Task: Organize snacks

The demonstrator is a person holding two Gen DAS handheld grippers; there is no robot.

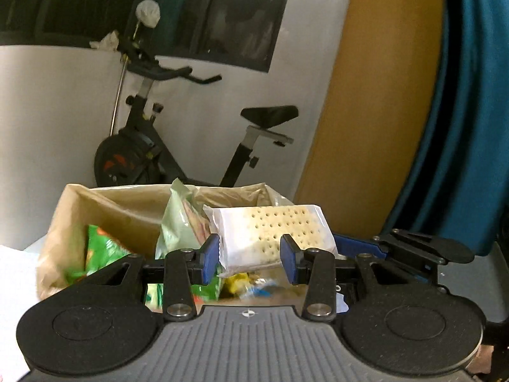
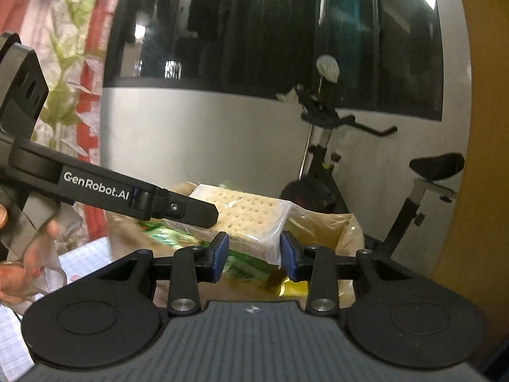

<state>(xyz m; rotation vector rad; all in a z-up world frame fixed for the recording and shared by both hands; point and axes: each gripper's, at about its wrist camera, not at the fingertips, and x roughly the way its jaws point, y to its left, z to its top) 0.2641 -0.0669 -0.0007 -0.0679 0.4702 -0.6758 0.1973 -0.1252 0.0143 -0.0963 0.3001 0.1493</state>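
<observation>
A: What is the left gripper (image 1: pixel 250 254) doing with the cracker packet (image 1: pixel 270 235)?

B: Its blue pads (image 1: pixel 211 256) are sitting on either side of the packet's near end, with the jaws at a middling width. Whether they are actually pressing on the wrapper cannot be told from the left wrist view; the packet is looking as if it is carried above the bag (image 1: pixel 105 203).

A: And the right gripper (image 2: pixel 254 256)?

B: It is facing the same packet (image 2: pixel 245 219) from the other side, its pads (image 2: pixel 221 254) flanking the clear wrapper's corner at a similar width. Again, a firm pinch cannot be confirmed. In the right wrist view, the left gripper's finger (image 2: pixel 191 211) is lying across the packet's left end.

A: Where is the packet sitting, then?

B: It is hovering over the open mouth of the brown paper bag, tilted slightly. Inside the bag a green snack pouch (image 1: pixel 105 254) and a pale green packet (image 1: pixel 178 222) are standing. An exercise bike (image 1: pixel 178 146) is standing behind, against the white wall (image 1: pixel 57 111).
</observation>
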